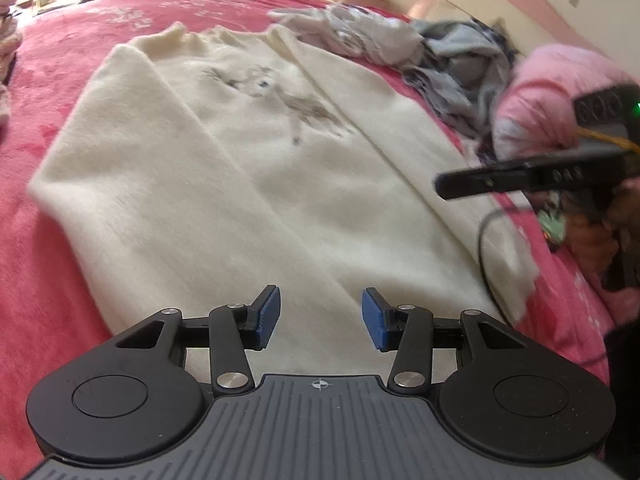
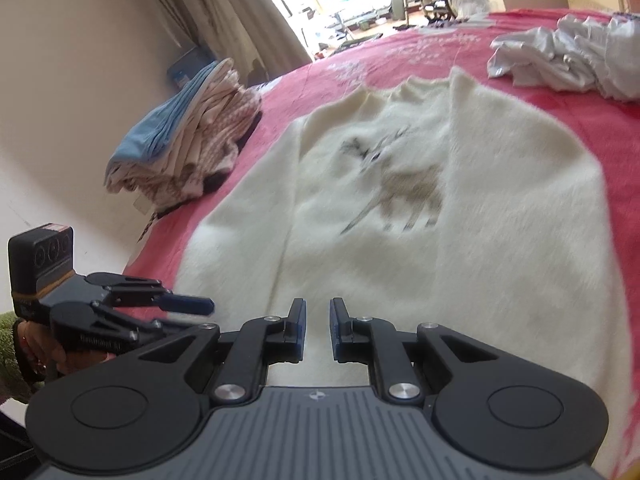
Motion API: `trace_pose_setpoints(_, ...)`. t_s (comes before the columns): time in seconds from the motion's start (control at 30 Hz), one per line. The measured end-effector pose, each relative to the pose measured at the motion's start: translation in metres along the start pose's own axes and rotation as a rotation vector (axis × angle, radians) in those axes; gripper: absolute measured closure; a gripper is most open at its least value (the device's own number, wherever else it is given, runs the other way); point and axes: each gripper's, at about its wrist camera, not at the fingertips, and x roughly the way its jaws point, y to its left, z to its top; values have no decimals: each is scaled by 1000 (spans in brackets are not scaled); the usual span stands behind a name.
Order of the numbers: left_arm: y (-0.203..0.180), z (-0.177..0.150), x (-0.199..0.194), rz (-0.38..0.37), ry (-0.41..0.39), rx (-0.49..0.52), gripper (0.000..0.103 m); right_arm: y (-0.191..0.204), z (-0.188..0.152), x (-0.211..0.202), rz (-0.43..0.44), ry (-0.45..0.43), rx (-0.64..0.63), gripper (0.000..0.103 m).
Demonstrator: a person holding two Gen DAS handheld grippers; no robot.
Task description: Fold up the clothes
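Nearest, the left gripper (image 1: 321,317) is held with its pads apart and nothing between them. The right gripper (image 2: 317,330) is nearly closed but empty. Beyond them the cream sweater (image 1: 248,168) is spread flat on the pink bedspread (image 1: 60,80), apparently unfolded yet. Further, a folded stack (image 2: 188,132) is seen, and crumpled clothes (image 1: 360,36) remain to be folded.

Cream fuzzy sweater (image 1: 248,184) with a brown deer motif on the chest, spread flat and face up on the pink bedspread (image 1: 60,92); both sleeves lie folded inward along the body, neckline toward the bedspread's far end.
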Motion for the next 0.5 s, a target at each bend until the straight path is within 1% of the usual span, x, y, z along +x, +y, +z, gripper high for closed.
trace_pose_setpoints(0.1, 14, 22, 3, 36, -39, -30, 58, -9, 19, 6, -22, -14, -27, 89)
trace_pose_setpoints(0.23, 36, 58, 11, 97, -117, -48, 58, -22, 47, 23, -63, -18, -81, 89)
trace_pose_setpoints(0.37, 62, 97, 24, 151, -171, -73, 58, -32, 76, 58, -77, 13, -122, 89)
trace_pose_setpoints(0.43, 70, 116, 35, 184, -190, -59, 58, -34, 90, 83, -76, 37, -172, 89)
trace_pose_setpoints(0.5, 77, 131, 44, 216, -210, -56, 58, -36, 103, 108, -104, 44, -226, 89)
